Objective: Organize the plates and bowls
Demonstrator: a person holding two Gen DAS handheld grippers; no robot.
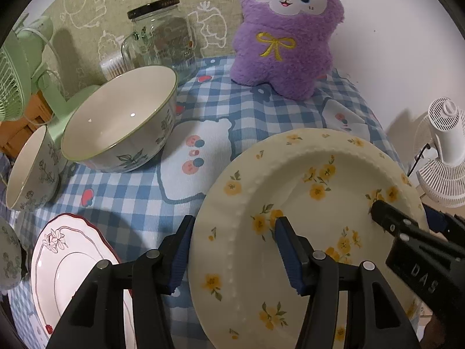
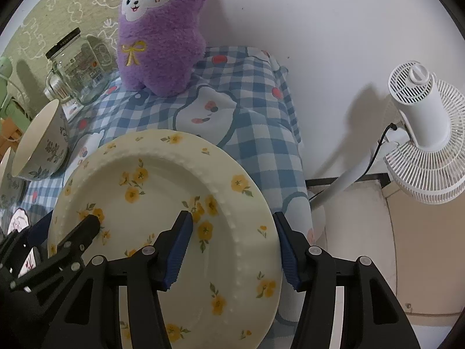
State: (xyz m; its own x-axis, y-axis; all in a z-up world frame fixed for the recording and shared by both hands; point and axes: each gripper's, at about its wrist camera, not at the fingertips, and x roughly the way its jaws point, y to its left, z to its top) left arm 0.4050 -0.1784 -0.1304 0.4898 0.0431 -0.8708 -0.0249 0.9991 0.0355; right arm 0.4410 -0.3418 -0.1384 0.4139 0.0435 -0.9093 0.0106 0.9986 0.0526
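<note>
Both grippers straddled the yellow plate [image 1: 305, 203] on the cloth [image 1: 139, 192]: left gripper [image 1: 232, 250] and right gripper [image 2: 232, 244] half spread across opposite rims, contact unclear. Step: two-handed pickup. Next: a level lift, probably toward red-rimmed plate [image 1: 69, 261].

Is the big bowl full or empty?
Empty: the left wrist view shows the big bowl with a bare white inside down to the bottom.
</note>
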